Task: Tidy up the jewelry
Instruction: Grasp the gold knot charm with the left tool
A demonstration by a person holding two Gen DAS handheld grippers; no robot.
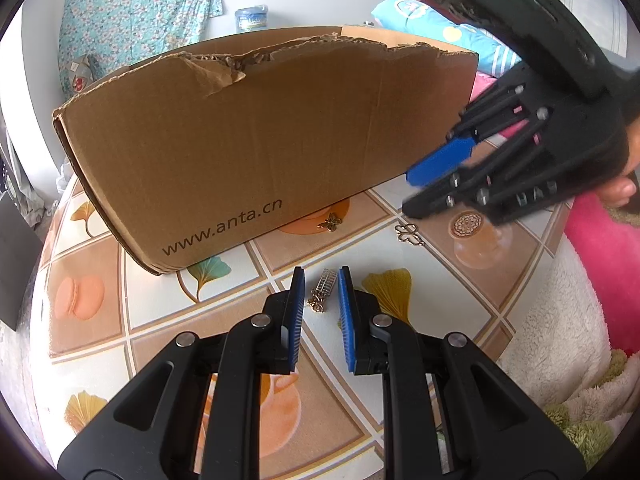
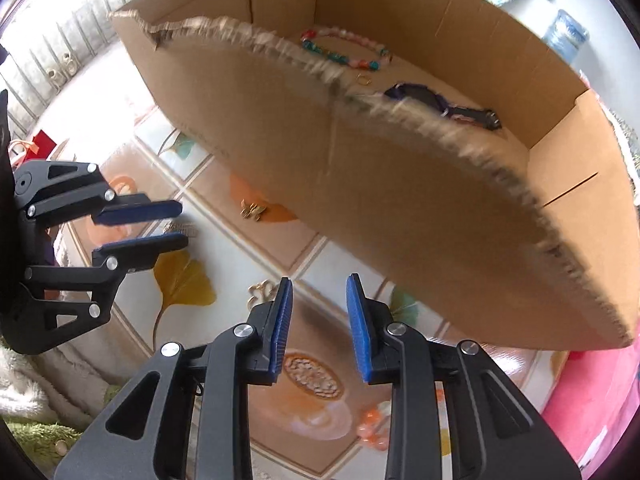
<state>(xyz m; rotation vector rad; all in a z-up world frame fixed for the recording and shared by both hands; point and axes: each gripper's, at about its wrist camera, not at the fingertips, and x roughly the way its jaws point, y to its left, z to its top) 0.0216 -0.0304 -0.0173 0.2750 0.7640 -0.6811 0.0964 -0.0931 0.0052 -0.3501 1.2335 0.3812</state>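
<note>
- Far left on the patterned tablecloth [image 1: 92,320] stands a cardboard box [image 1: 260,140] with a torn top edge and a web address printed low on its near wall.
- Inside the box, seen from the right wrist view, lie a bracelet of coloured beads [image 2: 346,50], a small gold ring [image 2: 364,79] and a dark watch-like band [image 2: 440,106], all on the box floor.
- Just in front of the box's near wall, a small gold butterfly charm [image 1: 330,222] lies on an orange patch of the cloth, near the wall but whether it touches cannot be told.
- The left gripper [image 1: 321,288] points down at the table. Its blue pads [image 1: 297,300] stand a little apart, one on each side of a small silver-and-gold charm [image 1: 320,292] that lies flat on the cloth; the pads do not press on it.
- To the right of that charm, a pale openwork clover-shaped pendant [image 1: 409,234] lies on the cloth, well apart from the box.
- The right gripper [image 2: 318,312] hangs steeply downward over the table, just beside the clover pendant [image 2: 262,292], which sits by its left pad. Its jaws are parted with nothing between them but a round printed motif on the cloth.
- Far right, a hand [image 1: 624,184] holds that gripper, above a fluffy white blanket [image 1: 560,320] and a pink cloth [image 1: 600,260].
</note>
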